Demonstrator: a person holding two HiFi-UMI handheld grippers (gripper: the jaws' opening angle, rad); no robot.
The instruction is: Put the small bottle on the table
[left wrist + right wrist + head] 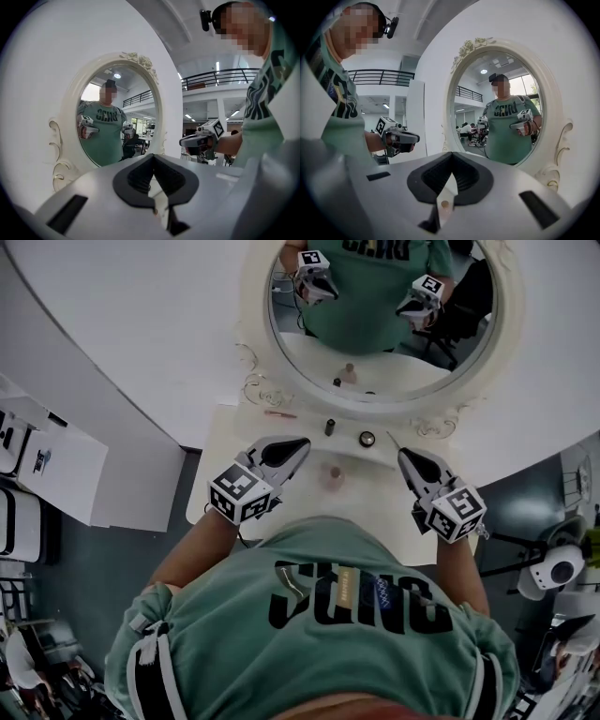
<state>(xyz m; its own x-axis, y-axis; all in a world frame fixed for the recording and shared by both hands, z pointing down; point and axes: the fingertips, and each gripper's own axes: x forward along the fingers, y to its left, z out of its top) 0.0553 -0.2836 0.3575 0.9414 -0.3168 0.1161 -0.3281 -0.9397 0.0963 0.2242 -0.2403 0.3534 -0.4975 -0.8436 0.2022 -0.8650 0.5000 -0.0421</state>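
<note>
A small pinkish bottle (331, 476) stands upright on the white dressing table (220, 442), close to its front edge. It lies between my two grippers and neither touches it. My left gripper (300, 442) hovers just left of it, jaws shut with nothing between them; in its own view the left gripper (153, 157) points at the mirror. My right gripper (404, 455) hangs to the right of the bottle, its tips also together and empty. In the right gripper view, the right gripper (452, 154) shows the bottle's top (441, 204) through the gap below the pads.
An oval mirror in an ornate white frame (255, 362) stands at the back of the table. In front of it are a small dark bottle (330, 427), a round dark jar (367, 439) and a pink stick (279, 414). A white cabinet (56, 474) stands at the left.
</note>
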